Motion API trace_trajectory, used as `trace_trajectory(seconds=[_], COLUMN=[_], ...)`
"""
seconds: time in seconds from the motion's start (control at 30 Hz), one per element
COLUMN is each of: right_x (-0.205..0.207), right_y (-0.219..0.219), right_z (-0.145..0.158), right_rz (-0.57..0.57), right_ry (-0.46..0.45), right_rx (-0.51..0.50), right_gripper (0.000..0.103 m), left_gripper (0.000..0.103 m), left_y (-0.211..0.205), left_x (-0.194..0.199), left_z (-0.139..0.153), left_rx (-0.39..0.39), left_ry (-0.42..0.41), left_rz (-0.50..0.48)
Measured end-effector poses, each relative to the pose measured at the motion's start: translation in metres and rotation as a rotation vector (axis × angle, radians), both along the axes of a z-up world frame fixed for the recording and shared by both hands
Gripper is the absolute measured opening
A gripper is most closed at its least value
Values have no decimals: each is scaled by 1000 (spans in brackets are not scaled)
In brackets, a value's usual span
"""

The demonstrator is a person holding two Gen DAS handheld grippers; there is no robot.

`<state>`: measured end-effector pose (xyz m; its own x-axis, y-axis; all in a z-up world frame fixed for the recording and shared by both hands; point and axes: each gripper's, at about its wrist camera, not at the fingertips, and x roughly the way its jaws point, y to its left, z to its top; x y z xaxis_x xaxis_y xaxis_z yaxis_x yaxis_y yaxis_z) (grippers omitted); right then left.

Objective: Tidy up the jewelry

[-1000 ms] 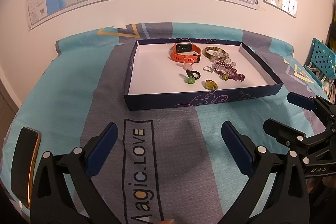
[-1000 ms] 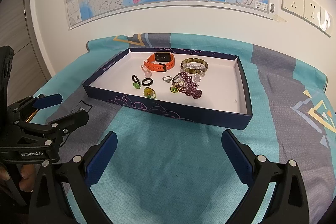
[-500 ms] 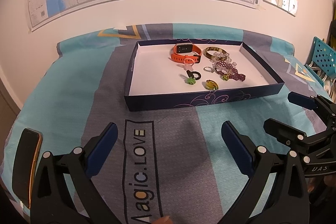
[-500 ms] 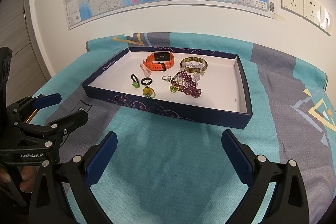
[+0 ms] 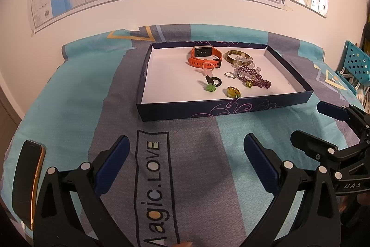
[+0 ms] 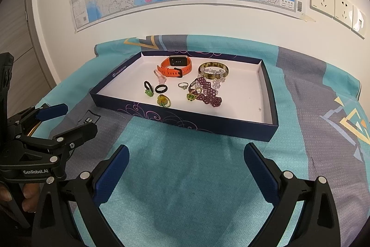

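Only your left wrist view shows the black phone with an orange edge [image 5: 29,179] lying at the left edge of the teal-and-grey patterned cloth [image 5: 76,108], and the printed "Magic.LOVE" lettering [image 5: 155,182] under your left gripper [image 5: 186,163]. Your right wrist view instead shows your fingers [image 6: 29,192] wrapped on the left gripper's handle, and the white floor of the shallow dark-blue cardboard tray [image 6: 185,120] bare towards its right edge. The jewelry sits in the tray's middle and far part: an orange strap watch [image 6: 177,66] by the far wall, a mottled brown bangle [image 6: 214,70] to its right, a purple beaded bracelet [image 6: 208,95] nearer, and small rings [image 6: 160,89] to its left. Your right gripper [image 6: 186,168] hovers over the cloth before the tray's near wall, level, tongs spread wide and empty; your left does likewise.
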<state>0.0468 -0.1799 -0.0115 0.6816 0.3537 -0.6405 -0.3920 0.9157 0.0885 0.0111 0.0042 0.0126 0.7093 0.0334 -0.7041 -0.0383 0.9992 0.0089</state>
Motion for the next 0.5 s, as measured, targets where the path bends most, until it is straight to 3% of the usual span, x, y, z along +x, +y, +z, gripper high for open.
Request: trace_trajectory(seconds=[0.5], right_x=[2], right_y=[1], right_z=[-1], right_rz=[2], right_ry=[10], right_rx=[1], right_gripper=[96], left_gripper=[97], left_y=[-1], left_x=[0], left_z=[-1], left_rx=[-9], left_ry=[-3], left_rz=[-3])
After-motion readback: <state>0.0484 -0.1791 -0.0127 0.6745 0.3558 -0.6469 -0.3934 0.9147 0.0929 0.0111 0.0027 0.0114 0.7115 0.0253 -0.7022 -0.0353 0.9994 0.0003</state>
